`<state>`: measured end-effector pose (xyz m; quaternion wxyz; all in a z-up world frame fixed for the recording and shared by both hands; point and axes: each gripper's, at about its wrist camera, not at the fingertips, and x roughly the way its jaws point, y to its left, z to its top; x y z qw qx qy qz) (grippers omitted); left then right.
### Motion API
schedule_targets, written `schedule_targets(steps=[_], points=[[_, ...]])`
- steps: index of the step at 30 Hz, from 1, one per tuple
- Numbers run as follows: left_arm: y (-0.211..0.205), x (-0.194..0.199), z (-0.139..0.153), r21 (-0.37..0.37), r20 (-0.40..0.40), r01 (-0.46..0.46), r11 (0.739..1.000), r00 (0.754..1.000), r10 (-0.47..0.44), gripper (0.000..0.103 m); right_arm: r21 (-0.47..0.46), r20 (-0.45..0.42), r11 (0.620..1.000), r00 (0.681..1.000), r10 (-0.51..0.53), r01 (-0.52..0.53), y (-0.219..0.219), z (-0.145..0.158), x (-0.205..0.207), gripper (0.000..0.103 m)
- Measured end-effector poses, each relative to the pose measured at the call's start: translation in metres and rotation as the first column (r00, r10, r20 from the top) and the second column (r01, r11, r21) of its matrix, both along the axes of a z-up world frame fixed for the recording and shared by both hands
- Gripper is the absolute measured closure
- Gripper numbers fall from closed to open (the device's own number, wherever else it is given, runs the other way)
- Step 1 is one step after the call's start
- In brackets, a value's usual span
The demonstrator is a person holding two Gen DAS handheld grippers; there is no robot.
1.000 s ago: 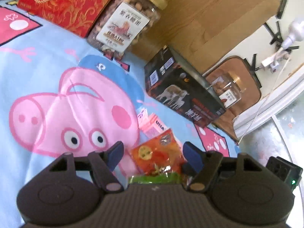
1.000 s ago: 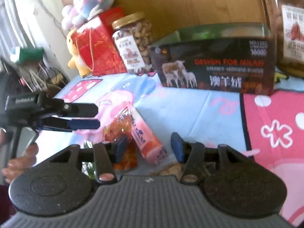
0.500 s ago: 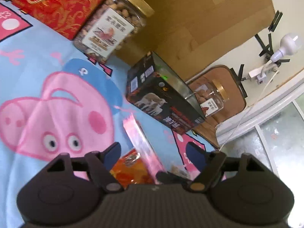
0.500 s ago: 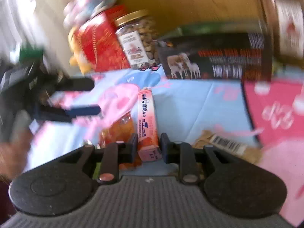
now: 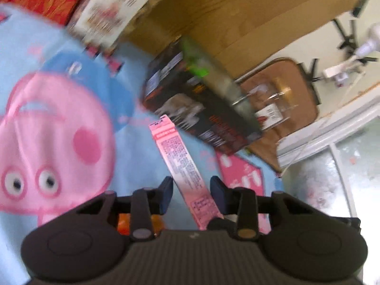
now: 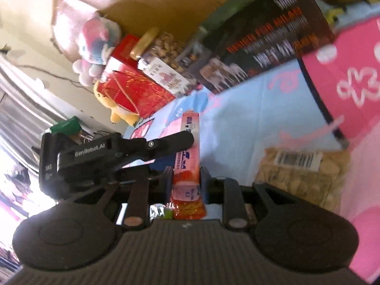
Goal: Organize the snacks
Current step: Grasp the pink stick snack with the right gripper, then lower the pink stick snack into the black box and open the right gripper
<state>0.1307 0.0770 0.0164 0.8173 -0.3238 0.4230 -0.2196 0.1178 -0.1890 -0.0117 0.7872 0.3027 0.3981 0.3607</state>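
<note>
Your right gripper (image 6: 186, 180) is clenched on the near end of a long, slim pink snack box (image 6: 187, 156) with small print along its side and a red-orange band where the pads meet it. The box points away from you over the blue cartoon-pig blanket (image 6: 249, 123). Your left gripper (image 5: 191, 190) has the same pink snack box (image 5: 180, 161) running between its fingers; its jaws are closing, but gaps still show on both sides, so it grips nothing. An orange snack packet (image 6: 190, 210) lies just under the box, and a clear bag of nuts (image 6: 299, 175) rests to the right.
</note>
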Motion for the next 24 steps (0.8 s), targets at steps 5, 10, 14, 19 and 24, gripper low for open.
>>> schedule_targets(steps=[5,10,14,19,24], points=[[-0.017,0.031,0.050,0.020,0.119,0.035,0.999,0.992,-0.037,0.068,-0.083,0.218,0.996,0.976,-0.008,0.026,-0.001,0.050,0.010,0.077],[-0.039,0.086,0.065,0.017,0.156,0.027,0.999,0.987,-0.029,0.067,-0.246,0.333,0.967,0.943,0.016,0.071,0.008,0.089,0.059,0.077],[-0.046,0.128,0.050,0.016,0.109,-0.018,1.000,0.994,0.016,0.055,-0.369,0.331,0.927,0.941,0.067,0.064,0.017,0.093,0.111,0.076],[-0.045,0.128,0.045,0.073,0.128,-0.030,0.997,0.991,0.021,0.046,-0.537,0.480,0.806,0.876,0.050,0.248,0.025,0.072,0.117,0.057],[-0.030,0.091,0.056,0.061,0.199,-0.001,0.998,0.980,-0.011,0.046,-0.418,0.526,0.855,0.849,-0.047,0.306,0.002,0.059,0.076,0.058]])
